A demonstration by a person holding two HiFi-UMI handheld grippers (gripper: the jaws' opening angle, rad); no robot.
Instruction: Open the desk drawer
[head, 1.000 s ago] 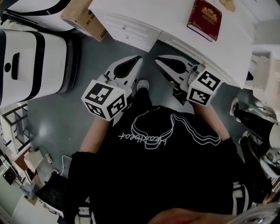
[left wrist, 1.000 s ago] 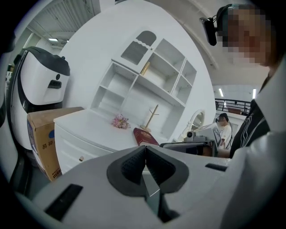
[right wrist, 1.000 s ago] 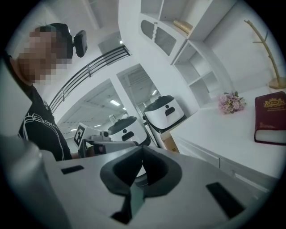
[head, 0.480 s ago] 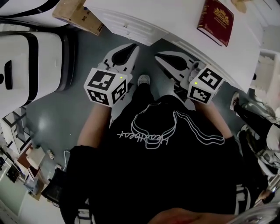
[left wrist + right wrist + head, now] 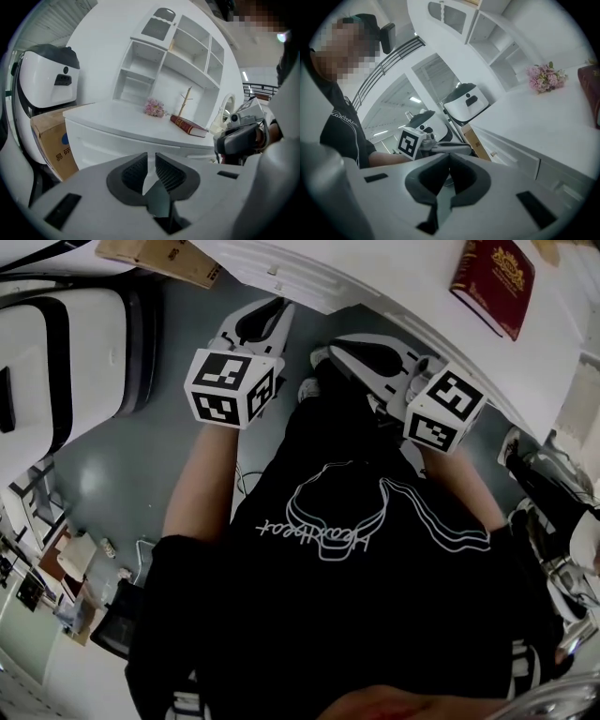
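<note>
Cardboard box [image 5: 159,254] half off-frame

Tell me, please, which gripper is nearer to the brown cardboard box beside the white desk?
Left. In the head view the left gripper hangs just below and right of the brown cardboard box; the right gripper is farther right, beyond the left one.

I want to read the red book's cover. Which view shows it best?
Head view: the red book lies cover up, gold emblem facing the camera. The left gripper view shows it small, side-on; the right gripper view catches only a sliver at its edge.
</note>
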